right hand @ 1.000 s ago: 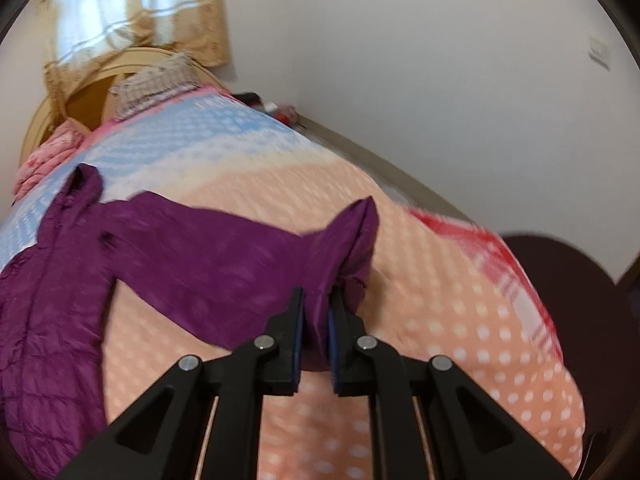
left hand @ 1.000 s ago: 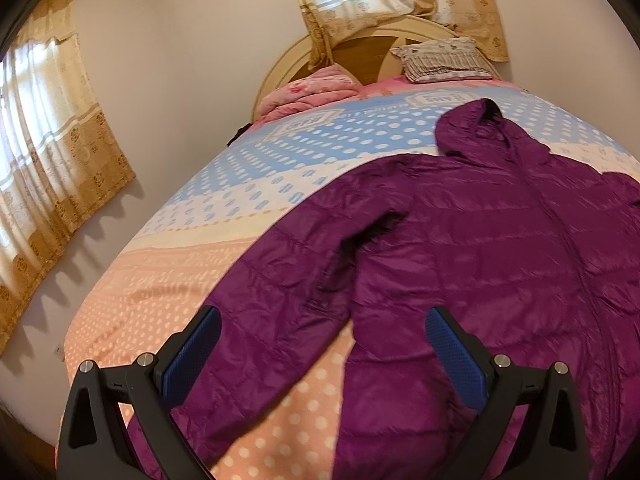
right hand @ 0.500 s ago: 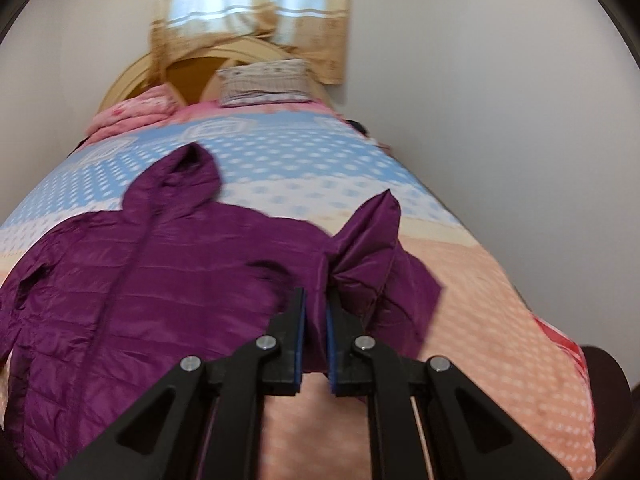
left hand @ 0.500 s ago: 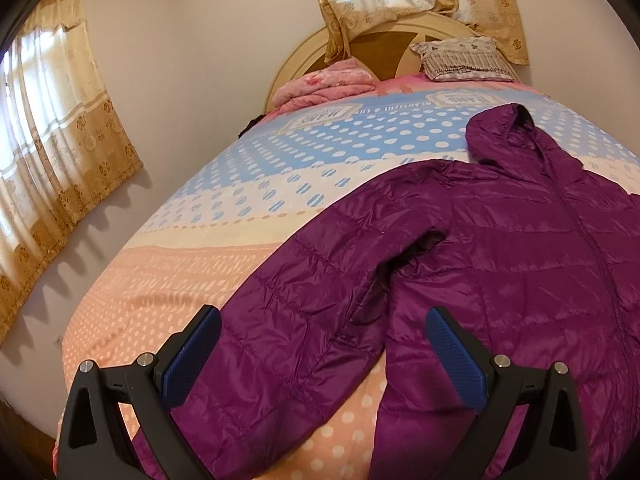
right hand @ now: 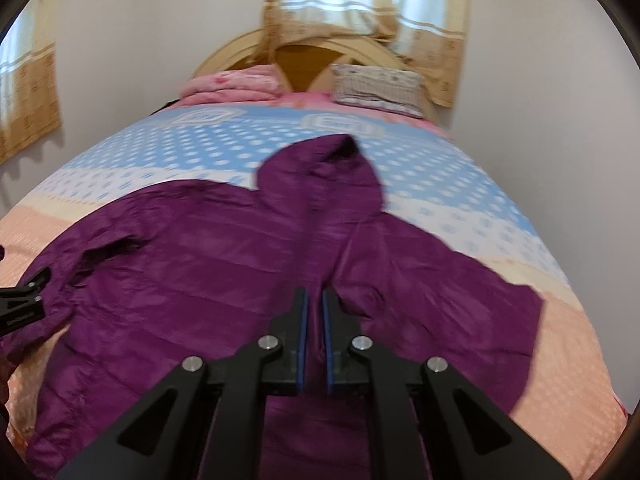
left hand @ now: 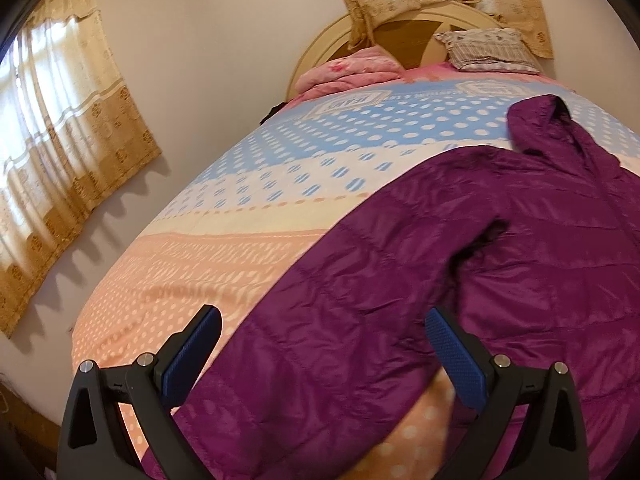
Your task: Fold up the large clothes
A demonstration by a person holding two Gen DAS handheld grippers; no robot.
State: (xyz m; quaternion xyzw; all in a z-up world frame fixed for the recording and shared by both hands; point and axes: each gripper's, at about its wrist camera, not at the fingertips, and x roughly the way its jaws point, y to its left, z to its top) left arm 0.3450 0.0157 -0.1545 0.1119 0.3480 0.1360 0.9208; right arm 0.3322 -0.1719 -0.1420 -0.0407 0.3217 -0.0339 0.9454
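A purple quilted hooded jacket (left hand: 520, 280) lies front up on the bed. In the right wrist view its body (right hand: 192, 280) spreads across the middle, with the hood (right hand: 320, 176) pointing to the headboard. My right gripper (right hand: 315, 320) is over the jacket's front, its jaws closing on thin purple fabric of the right sleeve (right hand: 460, 312), which lies doubled back over the body. My left gripper (left hand: 320, 356) is open and hovers over the other sleeve (left hand: 340, 280), which runs between its blue pads (left hand: 192, 356) without touching them. Its tip also shows as the left gripper's finger (right hand: 24, 300).
The bed has a dotted blanket (left hand: 200, 272), peach near me and blue farther off. A folded pink quilt (left hand: 352, 70) and a patterned pillow (left hand: 488, 50) lie by the curved headboard (right hand: 240, 46). Curtains (left hand: 60, 140) hang on the left wall, close to the bed's edge.
My right gripper has swung from the bed's right side to over the jacket's front, drawing the sleeve with it. My left gripper has shifted a little leftward above the other sleeve and stays open.
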